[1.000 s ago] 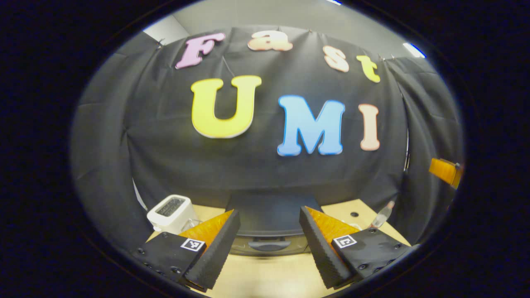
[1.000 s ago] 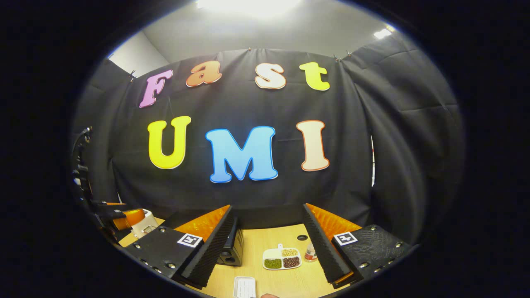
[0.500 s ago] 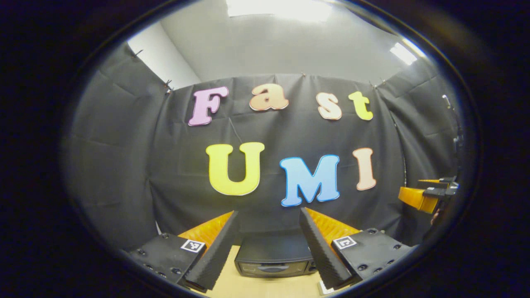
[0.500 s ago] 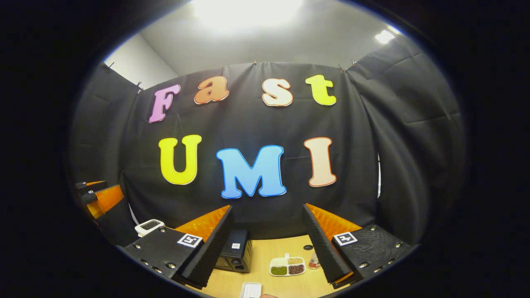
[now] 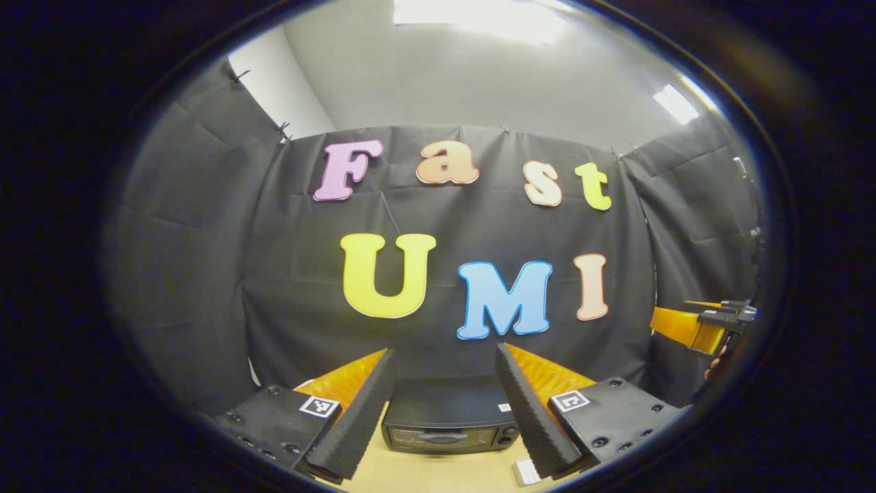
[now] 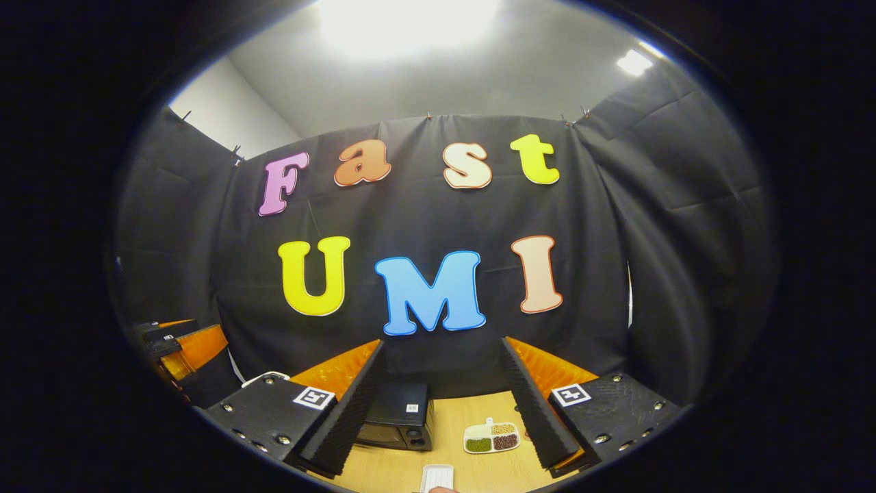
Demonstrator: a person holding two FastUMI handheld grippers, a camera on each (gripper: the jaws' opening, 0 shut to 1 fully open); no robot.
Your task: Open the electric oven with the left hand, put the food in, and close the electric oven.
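Observation:
The black electric oven (image 5: 445,426) stands on the wooden table with its door shut, seen low between my left gripper's fingers. My left gripper (image 5: 445,352) is open, holds nothing and hangs back from the oven, well above the table. In the right gripper view the oven (image 6: 400,421) lies lower left of centre. A white divided dish (image 6: 491,438) with green, brown and yellow grains sits to its right. My right gripper (image 6: 441,346) is open and empty, high above the table. The left gripper (image 6: 181,346) shows at the far left there.
A white tray (image 6: 438,477) lies near the table's front edge, and its corner (image 5: 527,471) shows in the left gripper view. A white toaster (image 6: 263,376) peeks out left of the oven. The right gripper (image 5: 705,322) hangs at the far right. Black cloth walls surround the table (image 6: 472,411).
Both grippers have drawn back and tilted upward, so the oven looks smaller and lower. The toaster left the left gripper view. Both grippers stayed open.

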